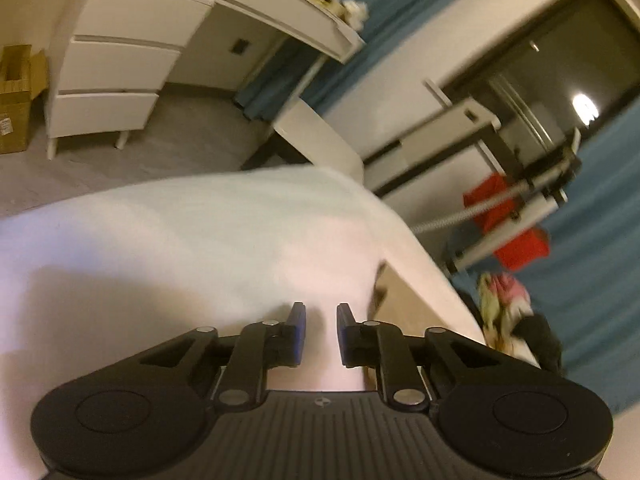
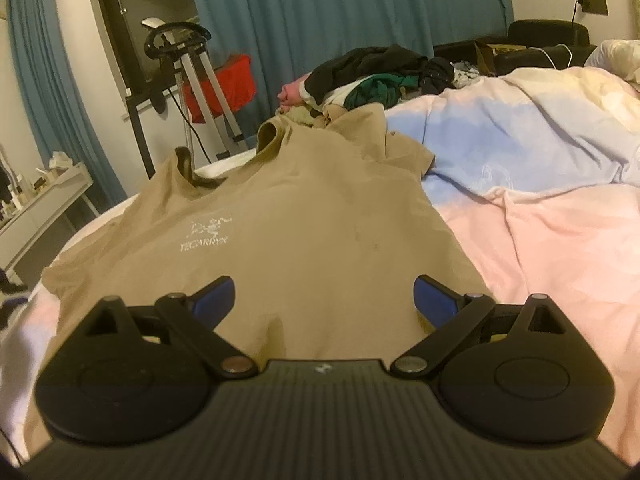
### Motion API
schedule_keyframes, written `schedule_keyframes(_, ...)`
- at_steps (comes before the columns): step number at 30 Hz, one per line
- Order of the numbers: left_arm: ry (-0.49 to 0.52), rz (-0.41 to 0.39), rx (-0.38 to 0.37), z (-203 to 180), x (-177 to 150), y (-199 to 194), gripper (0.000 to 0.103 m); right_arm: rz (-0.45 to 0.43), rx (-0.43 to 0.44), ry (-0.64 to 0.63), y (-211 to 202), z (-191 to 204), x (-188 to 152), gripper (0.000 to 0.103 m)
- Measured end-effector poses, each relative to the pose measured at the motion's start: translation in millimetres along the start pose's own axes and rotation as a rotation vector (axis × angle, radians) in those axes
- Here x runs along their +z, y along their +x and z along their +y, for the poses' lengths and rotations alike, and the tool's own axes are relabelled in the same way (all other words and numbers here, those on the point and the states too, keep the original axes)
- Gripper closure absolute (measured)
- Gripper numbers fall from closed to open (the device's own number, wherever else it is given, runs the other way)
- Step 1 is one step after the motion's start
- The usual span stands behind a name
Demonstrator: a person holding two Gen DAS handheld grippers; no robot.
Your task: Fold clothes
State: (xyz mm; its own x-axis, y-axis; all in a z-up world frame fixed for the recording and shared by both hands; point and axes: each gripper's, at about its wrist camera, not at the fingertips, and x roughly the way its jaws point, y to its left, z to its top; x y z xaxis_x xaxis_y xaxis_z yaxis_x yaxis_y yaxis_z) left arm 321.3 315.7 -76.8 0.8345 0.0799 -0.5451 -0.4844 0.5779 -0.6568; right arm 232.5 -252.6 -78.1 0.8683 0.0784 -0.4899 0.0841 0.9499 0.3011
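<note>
left wrist view: my left gripper hangs over the pale bedsheet, jaws narrow with a slim gap, nothing between them; the frame is blurred.

right wrist view: my right gripper stands wide and empty over the tan t-shirt, which lies spread front-up on the bed, far sleeve rumpled, a clothes pile beyond. i judge folding is due: it wants a pinch on an edge.

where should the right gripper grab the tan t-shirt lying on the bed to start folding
Grip the near hem of the tan cotton t-shirt, at the corner by the pink duvet. It lies flat, logo up, collar away, so the hem edge sits just under the open right gripper. Come in low from the near side, one finger slid under the fabric.
</note>
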Motion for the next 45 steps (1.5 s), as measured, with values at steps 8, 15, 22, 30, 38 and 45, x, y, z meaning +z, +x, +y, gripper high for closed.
schedule_keyframes(8, 0.026, 0.158, -0.130, -14, -49, 12, 0.040, 0.008, 0.005, -0.007, 0, 2, -2, 0.005)
schedule_keyframes(15, 0.168, 0.054, 0.016, -37, -54, 23, 0.086, 0.006, -0.002, -0.004, 1, -1, -2, 0.005)
schedule_keyframes(22, 0.350, -0.086, 0.188, -60, -50, 28, 0.096, -0.022, -0.001, -0.003, 0, -4, 2, 0.005)
schedule_keyframes(30, 0.620, -0.066, 0.136, -89, -90, -16, 0.048, -0.068, 0.005, -0.015, -12, -3, 6, 0.005)
schedule_keyframes(38, 0.823, -0.066, -0.026, -137, -164, -124, 0.027, -0.163, 0.029, -0.040, -44, 0, 15, 0.005)
schedule_keyframes(45, 0.862, -0.058, -0.179, -131, -236, -194, 0.020, -0.194, 0.073, -0.053, -62, -2, 17, 0.005)
